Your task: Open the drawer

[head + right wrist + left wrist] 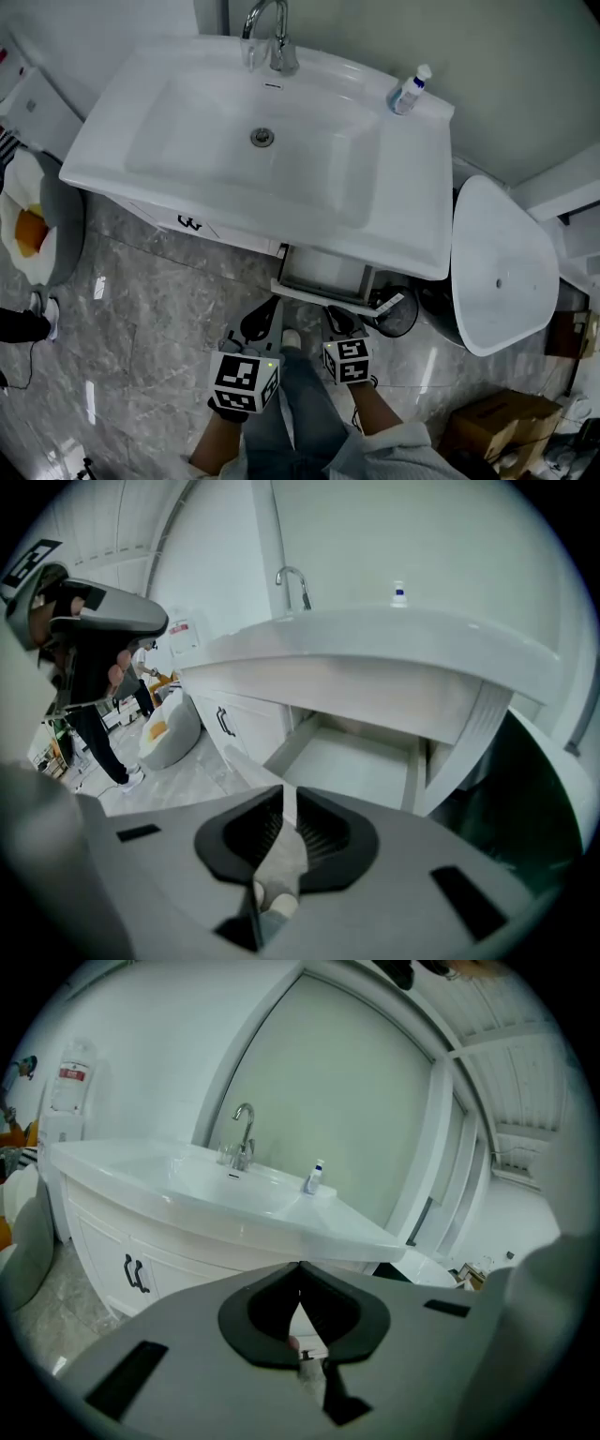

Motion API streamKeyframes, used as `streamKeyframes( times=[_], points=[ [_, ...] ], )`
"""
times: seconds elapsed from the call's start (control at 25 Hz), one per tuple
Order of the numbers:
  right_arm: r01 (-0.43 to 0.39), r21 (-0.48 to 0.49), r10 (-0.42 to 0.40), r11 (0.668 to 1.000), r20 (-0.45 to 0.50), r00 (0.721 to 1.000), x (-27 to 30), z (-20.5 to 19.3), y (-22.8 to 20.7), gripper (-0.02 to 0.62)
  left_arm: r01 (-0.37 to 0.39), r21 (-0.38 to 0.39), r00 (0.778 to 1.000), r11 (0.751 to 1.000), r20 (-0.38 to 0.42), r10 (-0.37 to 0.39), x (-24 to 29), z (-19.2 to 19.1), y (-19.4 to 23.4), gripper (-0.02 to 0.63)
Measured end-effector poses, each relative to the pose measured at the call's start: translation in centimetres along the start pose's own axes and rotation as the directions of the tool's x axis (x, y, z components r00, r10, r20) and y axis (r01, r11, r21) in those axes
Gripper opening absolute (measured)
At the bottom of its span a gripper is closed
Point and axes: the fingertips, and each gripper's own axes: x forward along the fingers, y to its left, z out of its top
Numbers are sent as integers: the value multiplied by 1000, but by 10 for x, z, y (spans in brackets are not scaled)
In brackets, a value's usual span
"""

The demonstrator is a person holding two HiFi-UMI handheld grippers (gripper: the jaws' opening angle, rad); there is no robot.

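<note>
White ceramic washbasin [225, 192] overhangs the open white drawer [323, 272]; black round container [398, 314] at its right. Just below it in frame, my left gripper [260, 326] is pressed together, my right gripper [339, 321] slightly spread.

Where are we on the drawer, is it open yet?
Done: the drawer under the sink stands pulled out, inside showing. In hand: nothing; the left gripper is shut, the right gripper slightly open, both empty and clear of it. Left: nothing apparent.

White drawer [323, 274], pulled open, under sink [187, 122] R side
</note>
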Motion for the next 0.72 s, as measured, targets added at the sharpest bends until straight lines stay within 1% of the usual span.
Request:
streamKeyframes(
  times=[0.24, 0.4, 0.48, 0.6, 0.72],
  points=[
    [-33, -8, 33, 999, 103, 994, -37, 56, 10, 54, 17, 35, 998, 999, 53, -19, -9, 48, -18, 17],
    [-52, 8, 50, 999, 160, 986, -61, 89, 12, 54, 27, 62, 996, 998, 83, -32, -17, 77, -30, 17],
    [-74, 24, 68, 997, 190, 979, -73, 107, 14, 54, 36, 73, 995, 997, 95, -43, -21, 90, -36, 17],
    [-118, 54, 101, 992, 238, 966, -95, 135, 17, 54, 69, 62, 991, 996, 112, -75, -29, 105, -50, 17],
    [-169, 72, 138, 983, 317, 938, -121, 168, 21, 48, 102, 73, 986, 992, 122, -111, -38, 118, -66, 17]
  ],
)
